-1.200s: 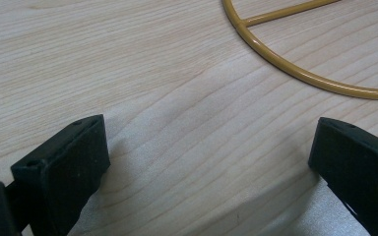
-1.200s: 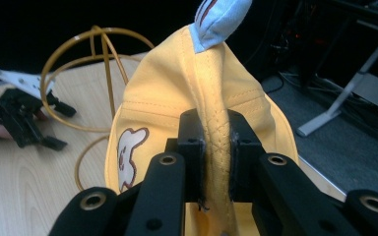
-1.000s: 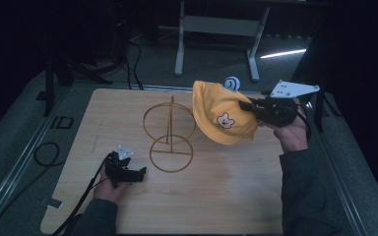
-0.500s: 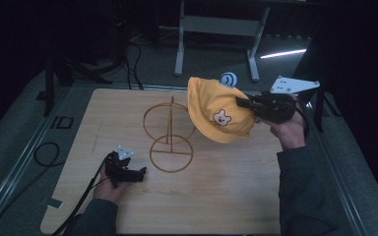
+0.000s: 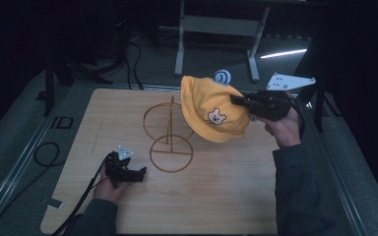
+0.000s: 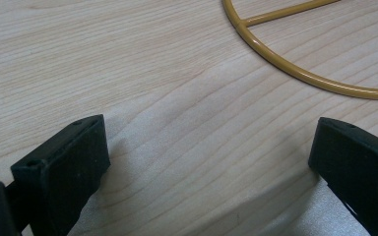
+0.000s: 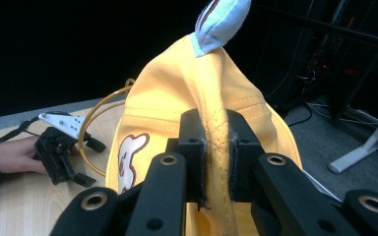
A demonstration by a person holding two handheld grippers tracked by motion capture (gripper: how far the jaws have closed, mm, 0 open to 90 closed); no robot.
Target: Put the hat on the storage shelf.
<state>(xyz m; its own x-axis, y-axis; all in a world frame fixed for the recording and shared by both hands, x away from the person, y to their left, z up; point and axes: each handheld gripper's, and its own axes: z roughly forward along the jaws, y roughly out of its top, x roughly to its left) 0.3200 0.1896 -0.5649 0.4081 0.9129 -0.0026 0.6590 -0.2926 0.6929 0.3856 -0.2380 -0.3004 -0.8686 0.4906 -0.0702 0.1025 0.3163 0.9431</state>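
Observation:
A yellow cap (image 5: 211, 110) with a bear patch and a light blue ear (image 5: 222, 76) hangs in the air, just right of a gold wire stand (image 5: 170, 135) on the wooden table (image 5: 226, 196). My right gripper (image 5: 239, 101) is shut on the cap's fabric; in the right gripper view its jaws pinch a seam of the cap (image 7: 177, 108). My left gripper (image 5: 140, 173) rests low on the table at the front left, open, with nothing between its fingers (image 6: 61, 167). The stand's base ring (image 6: 295, 73) lies just beyond it.
The table's far edge meets a dark floor with cables (image 5: 133, 49) and a metal frame's legs (image 5: 216, 29). A cable (image 5: 86, 194) trails from the left gripper off the table's front left.
The right gripper has carried the cap leftward and slightly up, closer to the wire stand. The left gripper has stayed put.

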